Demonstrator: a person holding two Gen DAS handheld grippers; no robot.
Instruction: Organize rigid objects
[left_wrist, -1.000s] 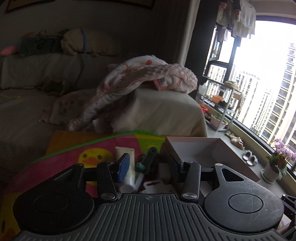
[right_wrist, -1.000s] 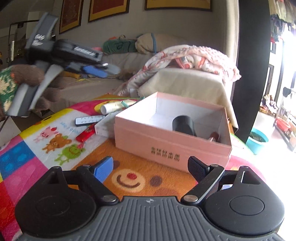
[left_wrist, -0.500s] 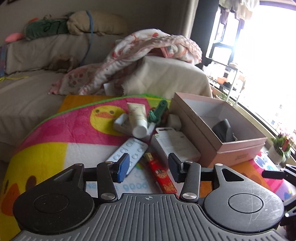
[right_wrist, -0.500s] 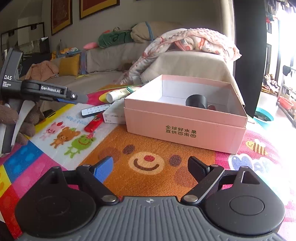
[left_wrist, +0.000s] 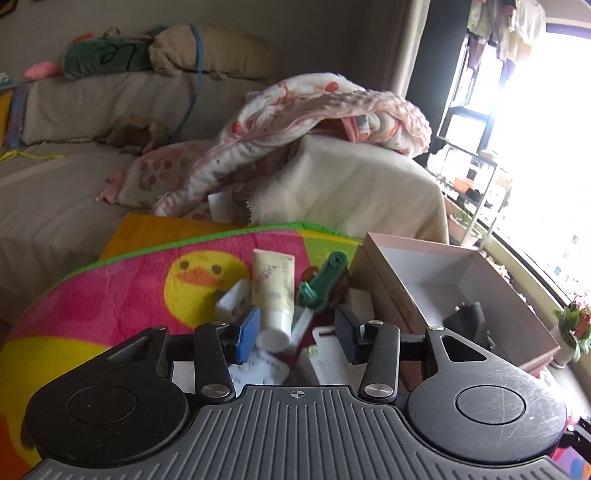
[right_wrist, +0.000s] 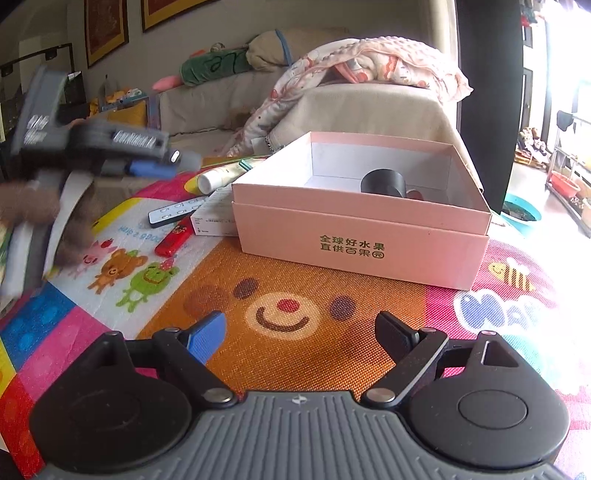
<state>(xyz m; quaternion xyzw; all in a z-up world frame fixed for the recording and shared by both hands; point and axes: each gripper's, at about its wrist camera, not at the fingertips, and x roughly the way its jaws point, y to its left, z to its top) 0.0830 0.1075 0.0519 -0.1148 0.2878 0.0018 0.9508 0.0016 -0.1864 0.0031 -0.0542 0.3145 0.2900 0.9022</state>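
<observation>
Your left gripper (left_wrist: 294, 332) has swung back down onto the clutter since half a second ago, so the cream tube (left_wrist: 273, 291) now sits just past its half-open, empty jaws; your right gripper (right_wrist: 299, 334) has barely shifted and hangs wide and empty over the play mat (right_wrist: 295, 295). Judging by what lies out, you are early on: only a black cylinder (right_wrist: 384, 181) and something small and red rest in the pink box (right_wrist: 364, 236). The tube, green clip (left_wrist: 325, 282), remote (right_wrist: 175, 213), white carton (right_wrist: 216, 218) and red lighter (right_wrist: 173, 238) remain beside it. Your left gripper's body hides the remote and carton, and its motion blurs it in the right view.
</observation>
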